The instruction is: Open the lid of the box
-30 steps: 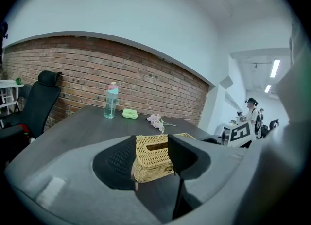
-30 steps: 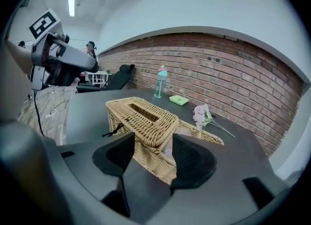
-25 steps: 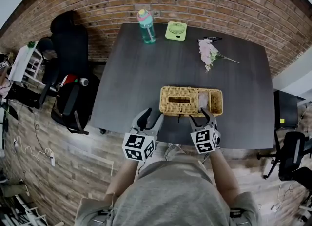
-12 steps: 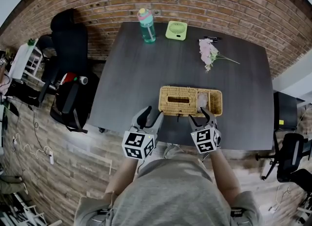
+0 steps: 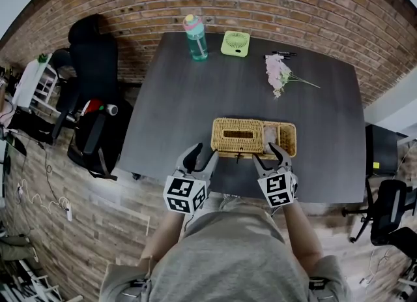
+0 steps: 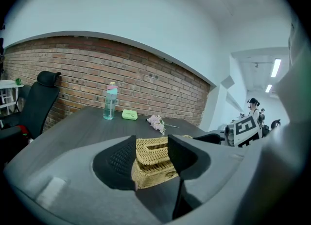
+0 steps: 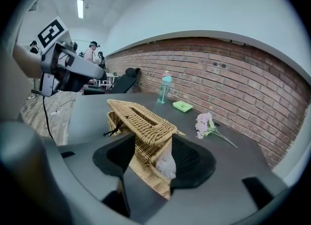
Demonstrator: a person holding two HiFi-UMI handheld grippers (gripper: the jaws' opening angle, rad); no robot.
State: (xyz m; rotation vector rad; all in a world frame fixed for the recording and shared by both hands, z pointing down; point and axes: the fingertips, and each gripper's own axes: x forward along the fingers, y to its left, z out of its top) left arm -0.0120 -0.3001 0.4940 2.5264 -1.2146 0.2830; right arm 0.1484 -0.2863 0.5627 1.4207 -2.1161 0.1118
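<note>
A woven wicker box (image 5: 288, 139) lies near the table's front edge. Its slotted lid (image 5: 238, 134) covers the left part; in the right gripper view the lid (image 7: 141, 117) sits tilted, its near end raised off the basket. White tissue (image 7: 165, 163) shows under that raised end. My right gripper (image 5: 270, 156) is open just in front of the box's right half, with the box's end (image 7: 146, 158) between its spread jaws. Off the box's front left corner my left gripper (image 5: 201, 157) is open, and the box (image 6: 153, 163) shows between its jaws.
At the table's (image 5: 176, 118) far side stand a teal bottle (image 5: 195, 35), a small green fan (image 5: 235, 41), pens (image 5: 280, 52) and a sprig of pink flowers (image 5: 278, 72). A black office chair (image 5: 94, 59) and a backpack (image 5: 98, 134) are left of the table.
My right gripper has edged slightly to the right. The box and my left gripper stand as before.
</note>
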